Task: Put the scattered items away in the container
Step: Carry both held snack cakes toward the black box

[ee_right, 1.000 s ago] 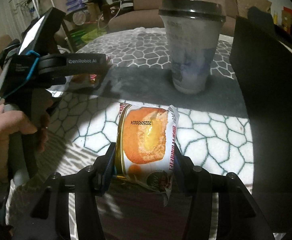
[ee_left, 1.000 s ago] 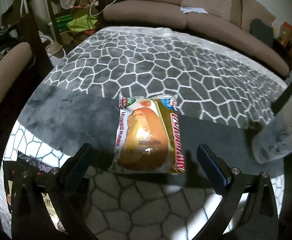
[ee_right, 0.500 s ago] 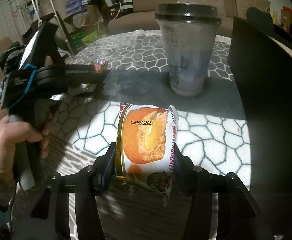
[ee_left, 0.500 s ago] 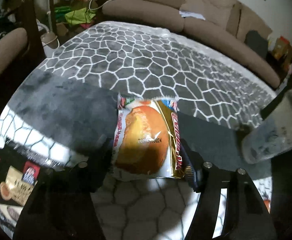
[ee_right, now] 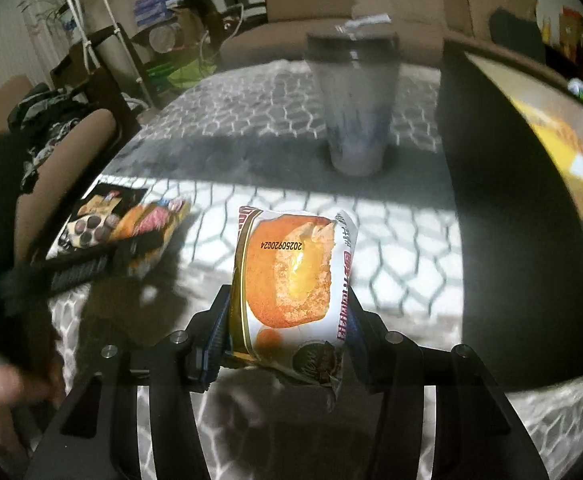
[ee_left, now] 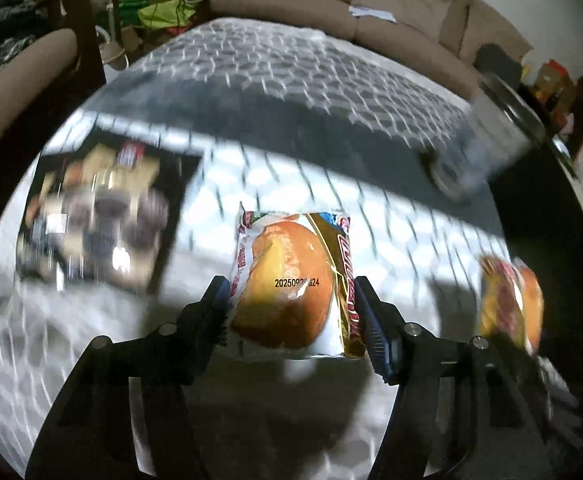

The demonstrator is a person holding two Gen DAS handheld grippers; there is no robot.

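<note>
- Gripping a wrapped cake (ee_left: 291, 292) by its two side edges, the left gripper (ee_left: 289, 312) holds it clear of the patterned tablecloth (ee_left: 311, 92).
- Its jaws closed on the packet within the last second.
- The right gripper (ee_right: 287, 324) clamps a second wrapped cake (ee_right: 291, 280) between its pads.
- A black container (ee_right: 519, 216) stands just right of that packet, a yellow packet (ee_right: 567, 156) inside.
- A lidded cup (ee_right: 353, 100) stands behind.
- A dark snack packet (ee_left: 95, 212) lies flat at left.
</note>
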